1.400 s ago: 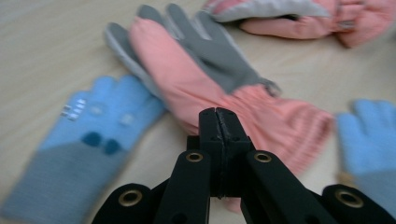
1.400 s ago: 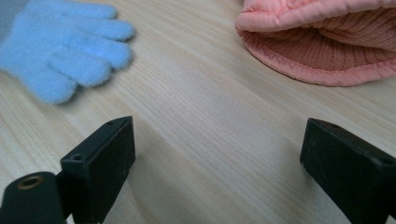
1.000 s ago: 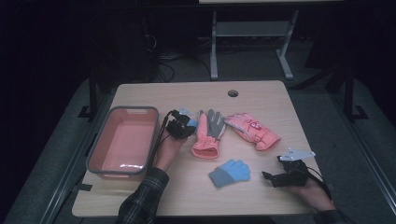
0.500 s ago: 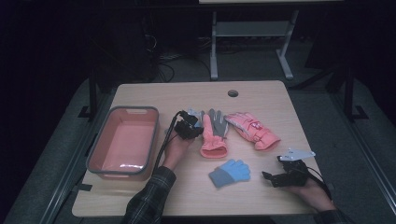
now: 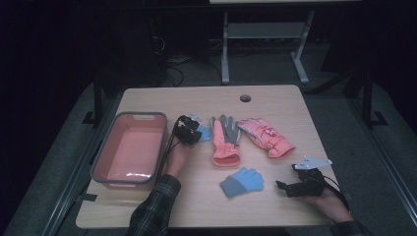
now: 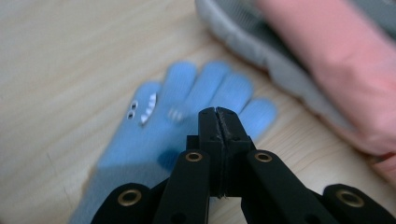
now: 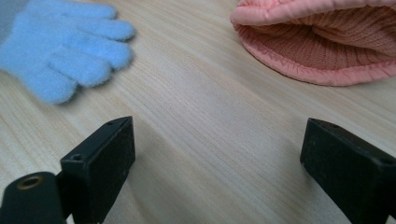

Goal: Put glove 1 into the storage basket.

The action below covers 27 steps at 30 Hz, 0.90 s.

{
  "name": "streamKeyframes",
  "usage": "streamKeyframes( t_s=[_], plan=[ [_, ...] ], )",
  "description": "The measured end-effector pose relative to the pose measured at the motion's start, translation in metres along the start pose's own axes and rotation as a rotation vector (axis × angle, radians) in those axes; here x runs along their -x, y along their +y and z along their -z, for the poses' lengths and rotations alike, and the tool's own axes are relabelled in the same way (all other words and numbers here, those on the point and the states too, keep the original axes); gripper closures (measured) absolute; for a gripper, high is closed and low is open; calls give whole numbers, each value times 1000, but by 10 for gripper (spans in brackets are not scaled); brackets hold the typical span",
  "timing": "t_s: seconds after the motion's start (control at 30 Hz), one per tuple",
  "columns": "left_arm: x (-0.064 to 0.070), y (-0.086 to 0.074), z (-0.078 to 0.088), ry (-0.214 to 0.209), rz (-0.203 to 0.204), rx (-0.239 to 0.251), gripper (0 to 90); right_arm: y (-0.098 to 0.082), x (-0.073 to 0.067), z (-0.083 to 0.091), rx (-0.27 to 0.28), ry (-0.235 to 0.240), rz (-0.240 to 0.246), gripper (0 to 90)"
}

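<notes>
Since a moment ago, my left gripper (image 6: pixel 217 112) has slid forward over the small blue glove (image 6: pixel 187 116) on the table (image 5: pixel 275 98), fingers together, gripping nothing; right gripper (image 7: pixel 215 154) fingers apart. No readable writing.

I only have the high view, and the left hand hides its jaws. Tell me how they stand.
Observer: In the left gripper view, the left gripper has its jaws shut together, with the tips over a blue glove.
Operator: Describe that glove's surface.
Observer: It has small white marks near the base of one finger. They are too blurred to read.
Operator: Now report the right gripper.
Observer: In the right gripper view, the right gripper has its jaws wide open, with nothing but bare table between them.
</notes>
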State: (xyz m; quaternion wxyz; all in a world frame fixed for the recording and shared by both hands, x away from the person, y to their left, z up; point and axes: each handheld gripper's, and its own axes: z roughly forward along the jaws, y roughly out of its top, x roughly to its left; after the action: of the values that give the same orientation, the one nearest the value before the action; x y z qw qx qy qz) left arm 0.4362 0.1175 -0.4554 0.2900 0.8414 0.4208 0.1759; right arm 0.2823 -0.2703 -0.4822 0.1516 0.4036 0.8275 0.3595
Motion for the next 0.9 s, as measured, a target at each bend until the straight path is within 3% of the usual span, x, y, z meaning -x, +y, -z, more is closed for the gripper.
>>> streamKeyframes(
  t_s=[0.2, 0.43, 0.53, 0.67, 0.9],
  plan=[
    [0, -4, 0, -27, 7, 3, 893, 0, 0, 0, 0, 0, -1, 95],
    [20, -6, 3, -98, -11, 3, 893, 0, 0, 0, 0, 0, 0, 95],
    [24, -7, 5, -115, -12, 1, 893, 0, 0, 0, 0, 0, 0, 95],
    [28, -10, 9, -170, -1, 1, 892, 0, 0, 0, 0, 0, 1, 95],
    [14, -12, 22, -109, 8, 33, 758, 0, 0, 0, 0, 0, 2, 95]
  ],
)
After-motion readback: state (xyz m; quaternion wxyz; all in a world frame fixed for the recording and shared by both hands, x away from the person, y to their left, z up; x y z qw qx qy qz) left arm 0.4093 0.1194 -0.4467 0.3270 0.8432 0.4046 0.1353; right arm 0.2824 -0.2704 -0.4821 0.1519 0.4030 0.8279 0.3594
